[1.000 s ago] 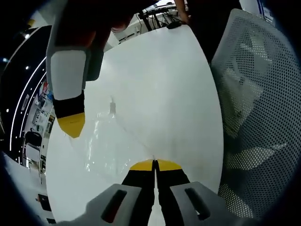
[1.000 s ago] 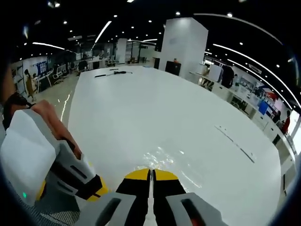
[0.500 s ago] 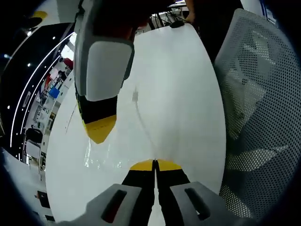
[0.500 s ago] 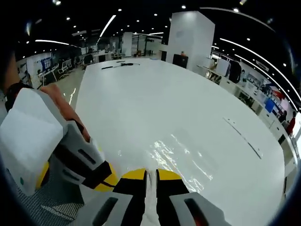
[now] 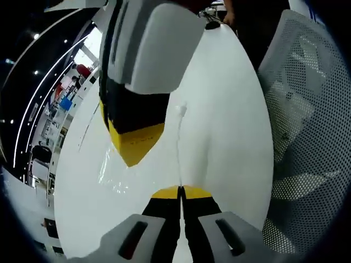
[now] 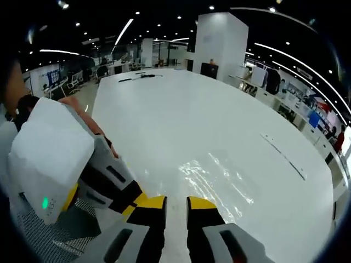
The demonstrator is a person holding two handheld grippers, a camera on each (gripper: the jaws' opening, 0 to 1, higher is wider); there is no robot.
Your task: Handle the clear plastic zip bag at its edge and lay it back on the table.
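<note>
Right tool (image 6: 175,204) now spread, bag (image 6: 216,178) just ahead, left tool (image 5: 180,192) pinching its edge

I see a white mesh chair (image 5: 307,126) just beside the table's edge in the left gripper view. At the far end of the table lie dark cables (image 6: 140,77). Past that end stands a white pillar (image 6: 218,41). Well beyond the table, to its side, are desks (image 6: 285,107), with ceiling light strips (image 6: 123,32) overhead.
</note>
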